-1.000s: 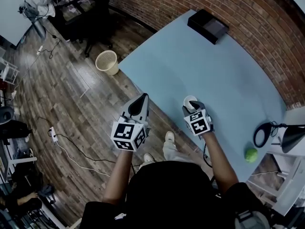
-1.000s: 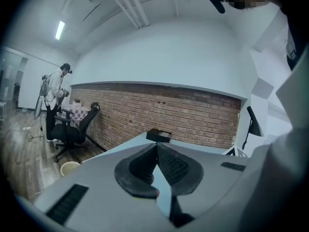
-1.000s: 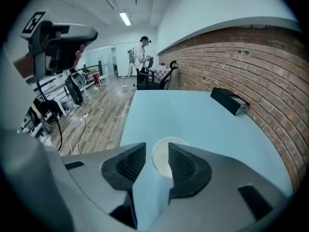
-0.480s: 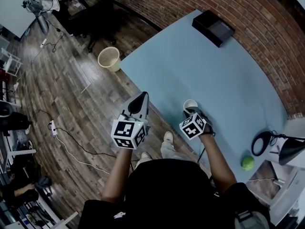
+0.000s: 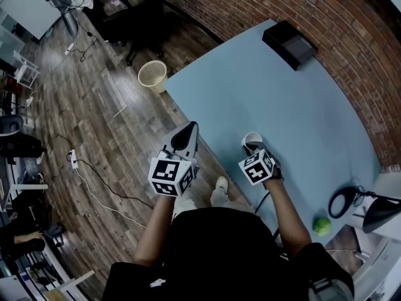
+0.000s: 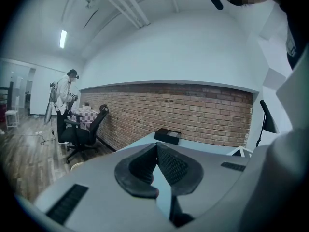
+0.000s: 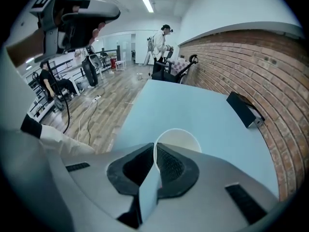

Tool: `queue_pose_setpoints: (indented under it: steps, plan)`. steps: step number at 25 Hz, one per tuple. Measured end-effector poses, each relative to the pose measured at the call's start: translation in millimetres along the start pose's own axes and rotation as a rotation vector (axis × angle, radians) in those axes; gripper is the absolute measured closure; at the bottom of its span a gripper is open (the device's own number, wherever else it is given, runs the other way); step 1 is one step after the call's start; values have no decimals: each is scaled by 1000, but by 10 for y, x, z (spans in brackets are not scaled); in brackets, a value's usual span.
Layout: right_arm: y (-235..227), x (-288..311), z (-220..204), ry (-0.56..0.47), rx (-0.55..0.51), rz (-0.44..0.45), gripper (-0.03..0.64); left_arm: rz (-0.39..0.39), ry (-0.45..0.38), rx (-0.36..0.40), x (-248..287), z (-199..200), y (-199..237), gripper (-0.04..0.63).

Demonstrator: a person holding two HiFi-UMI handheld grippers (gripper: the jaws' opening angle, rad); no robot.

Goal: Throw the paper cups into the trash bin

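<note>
Closed down since a second ago: right hand-held gripper point(image 7: 155, 149), then spread wide, now pinching the near wall of the paper cup point(image 7: 181, 138), one jaw inside the rim, one outside. Cup upright on the desk point(image 5: 282, 99), near its front edge. Left hand-held gripper point(image 6: 157, 153) pressed together, empty, over the wooden floor point(image 5: 94, 143). Trash bin point(image 5: 153, 76) on the floor, well apart from the cup.

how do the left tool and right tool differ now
The right tool is pinching the wall of the paper cup, its jaws having just closed on it; the left tool is shut on nothing. The right tool is over the blue table; the left tool hangs beyond its edge, above the wood floor. Both carry marker cubes.
</note>
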State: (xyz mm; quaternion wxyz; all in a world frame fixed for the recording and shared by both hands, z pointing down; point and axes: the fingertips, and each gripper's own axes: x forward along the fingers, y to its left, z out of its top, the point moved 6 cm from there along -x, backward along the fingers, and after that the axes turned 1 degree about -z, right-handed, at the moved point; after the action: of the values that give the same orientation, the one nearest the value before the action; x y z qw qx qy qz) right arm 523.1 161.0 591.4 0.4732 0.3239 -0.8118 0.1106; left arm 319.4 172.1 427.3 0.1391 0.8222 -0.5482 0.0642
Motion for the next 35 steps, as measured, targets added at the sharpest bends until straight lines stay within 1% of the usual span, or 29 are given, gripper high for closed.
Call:
queue_pose_setpoints:
  steps: [5, 10, 16, 19, 22, 25, 29, 32, 35]
  plan:
    - [-97, -113, 349, -109, 3, 15, 595, 35, 3, 7, -76, 25, -3, 586]
    - [-174, -339, 946, -290, 48, 46, 595, 77, 12, 15, -179, 43, 137, 586]
    - [-126, -622, 1563, -472, 39, 64, 596, 122, -30, 27, -295, 160, 292, 586]
    - [-37, -742, 1861, -555, 39, 77, 597, 123, -52, -6, -348, 192, 422, 586]
    - [80, -807, 2128, -620, 26, 91, 597, 120, -70, -47, -423, 223, 558, 586]
    - [197, -856, 2379, -681, 12, 91, 597, 140, -80, -24, -507, 286, 731, 586]
    - [330, -827, 2668, -727, 12, 95, 597, 167, -82, 15, -578, 359, 1016, 586]
    - [446, -771, 2884, -765, 18, 120, 597, 173, -116, -11, -636, 447, 1248, 586]
    - [561, -707, 3117, -790, 22, 132, 597, 174, -135, -12, -675, 544, 1491, 586]
